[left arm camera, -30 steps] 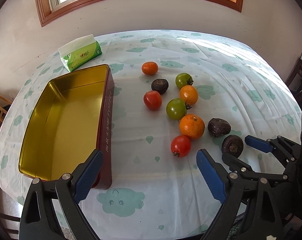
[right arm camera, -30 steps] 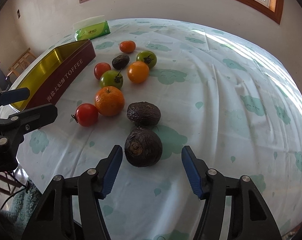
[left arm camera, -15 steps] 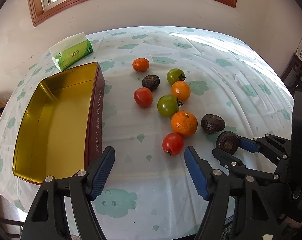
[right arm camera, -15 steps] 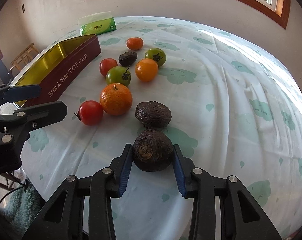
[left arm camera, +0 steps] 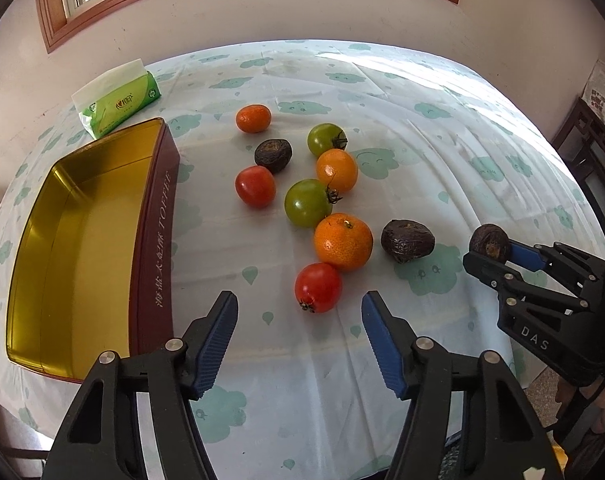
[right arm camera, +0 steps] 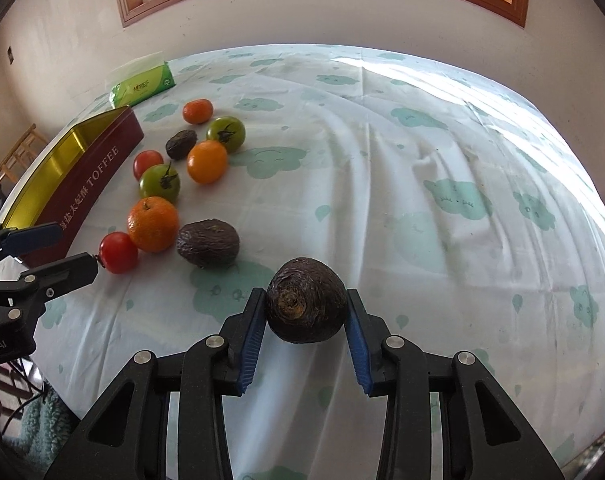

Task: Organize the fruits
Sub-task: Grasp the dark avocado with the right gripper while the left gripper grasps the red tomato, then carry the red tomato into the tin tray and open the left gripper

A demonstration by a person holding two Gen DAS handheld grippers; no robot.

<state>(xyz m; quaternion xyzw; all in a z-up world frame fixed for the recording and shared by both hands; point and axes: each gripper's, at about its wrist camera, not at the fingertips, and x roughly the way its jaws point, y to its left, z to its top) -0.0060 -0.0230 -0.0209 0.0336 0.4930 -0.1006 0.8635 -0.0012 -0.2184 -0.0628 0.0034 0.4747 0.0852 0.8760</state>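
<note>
Two hand-held grippers work over a bench covered by a pale cloth printed with green clouds. The right hand-held gripper has its blue pads pressed on both sides of a dark wrinkled fruit, gripping it near the front edge of the bench; from the left camera it shows at the far right, the same fruit pinched at its tip. The left hand-held gripper has its jaws closing, about half apart, with nothing between the pads; a red tomato lies on the cloth just beyond them. Behind that tomato sits a large orange, touching it, and a second dark wrinkled fruit lies just right of the orange. Farther back are a green tomato, an orange-yellow tomato, another red tomato, a third dark fruit, another green tomato and a small orange. A long maroon tin with a gold inside, marked TOFFEE, stands open at the left with no fruit in it, and a green tissue pack lies behind it.
</note>
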